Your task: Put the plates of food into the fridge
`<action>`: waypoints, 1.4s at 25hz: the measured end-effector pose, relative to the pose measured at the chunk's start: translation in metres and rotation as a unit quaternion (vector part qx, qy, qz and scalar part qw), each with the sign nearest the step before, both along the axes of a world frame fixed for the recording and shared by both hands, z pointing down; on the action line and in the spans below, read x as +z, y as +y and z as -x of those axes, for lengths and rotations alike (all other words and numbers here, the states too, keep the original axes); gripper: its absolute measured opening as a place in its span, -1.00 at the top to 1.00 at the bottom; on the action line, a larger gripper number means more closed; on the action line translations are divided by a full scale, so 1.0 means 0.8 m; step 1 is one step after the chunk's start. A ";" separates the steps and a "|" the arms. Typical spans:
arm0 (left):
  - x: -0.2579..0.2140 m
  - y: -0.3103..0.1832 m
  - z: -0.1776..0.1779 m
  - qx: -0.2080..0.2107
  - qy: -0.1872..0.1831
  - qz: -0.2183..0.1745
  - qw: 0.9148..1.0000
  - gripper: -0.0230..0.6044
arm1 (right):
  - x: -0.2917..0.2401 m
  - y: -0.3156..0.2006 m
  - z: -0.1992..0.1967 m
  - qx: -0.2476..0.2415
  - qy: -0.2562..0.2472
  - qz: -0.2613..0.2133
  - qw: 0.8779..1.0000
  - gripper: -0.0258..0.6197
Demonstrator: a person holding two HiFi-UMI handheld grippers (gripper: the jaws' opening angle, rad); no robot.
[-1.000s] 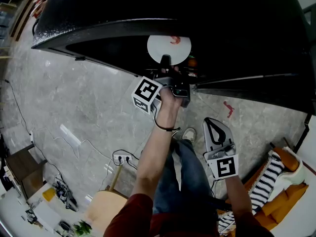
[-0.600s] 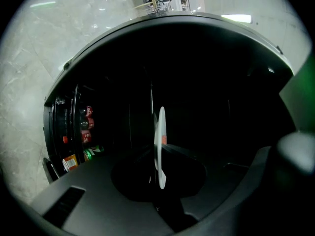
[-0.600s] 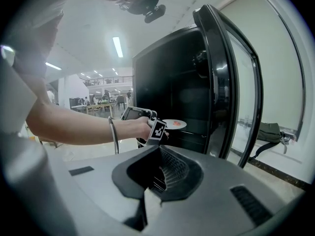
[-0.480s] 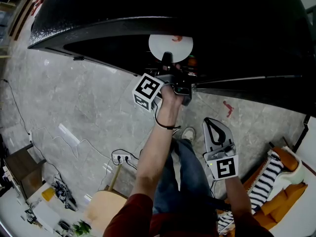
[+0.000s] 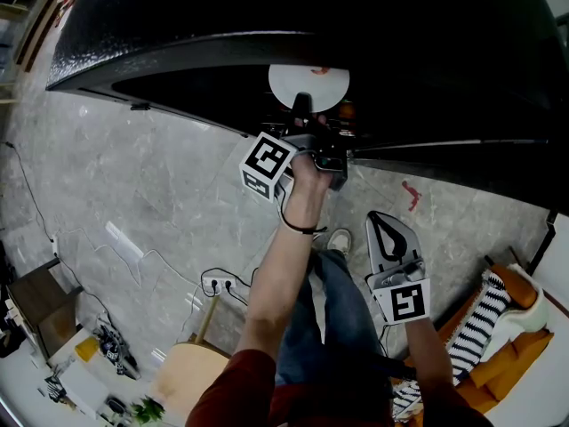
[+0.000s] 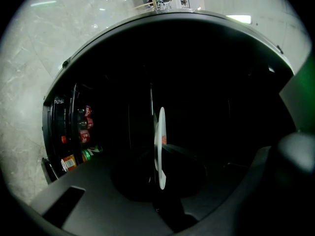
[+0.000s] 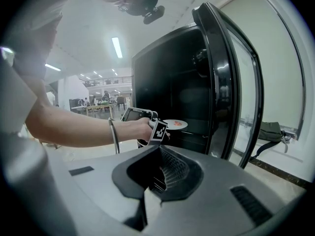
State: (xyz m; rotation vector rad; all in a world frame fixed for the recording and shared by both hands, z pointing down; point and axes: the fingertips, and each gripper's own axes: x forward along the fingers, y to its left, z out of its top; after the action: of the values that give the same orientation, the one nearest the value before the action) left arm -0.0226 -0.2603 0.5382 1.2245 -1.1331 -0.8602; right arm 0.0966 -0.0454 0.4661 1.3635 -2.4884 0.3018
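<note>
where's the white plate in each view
Head view: plate top centre, at the dark fridge opening, just beyond the left gripper.
Left gripper view: centre, seen edge-on, clamped between the jaws.
Right gripper view: small, centre, just past the left gripper.
Shared landmark: the black fridge.

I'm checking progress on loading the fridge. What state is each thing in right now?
Fridge door: open.
Plate: carries food, held level at the mouth of the fridge.
Left hand-held gripper: shut on the plate's rim.
Right hand-held gripper: shut, empty, held low beside the person's leg.
</note>
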 end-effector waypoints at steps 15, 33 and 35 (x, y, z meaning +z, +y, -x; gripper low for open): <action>-0.009 0.013 0.000 0.008 -0.038 -0.016 0.999 0.47 | 0.001 0.004 0.003 -0.005 0.002 0.000 1.000 0.89; -0.003 0.067 0.030 0.020 -0.132 -0.043 0.990 0.46 | -0.002 0.006 0.017 -0.008 -0.005 -0.003 1.000 0.89; -0.005 0.075 0.034 0.022 -0.139 -0.047 0.989 0.46 | -0.002 0.007 0.021 -0.011 -0.004 -0.004 1.000 0.89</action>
State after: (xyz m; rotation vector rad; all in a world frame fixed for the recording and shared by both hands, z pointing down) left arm -0.0494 -0.2004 0.5340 1.4763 -1.2924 -0.7316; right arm 0.0797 -0.0399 0.4642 1.3403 -2.5122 0.2939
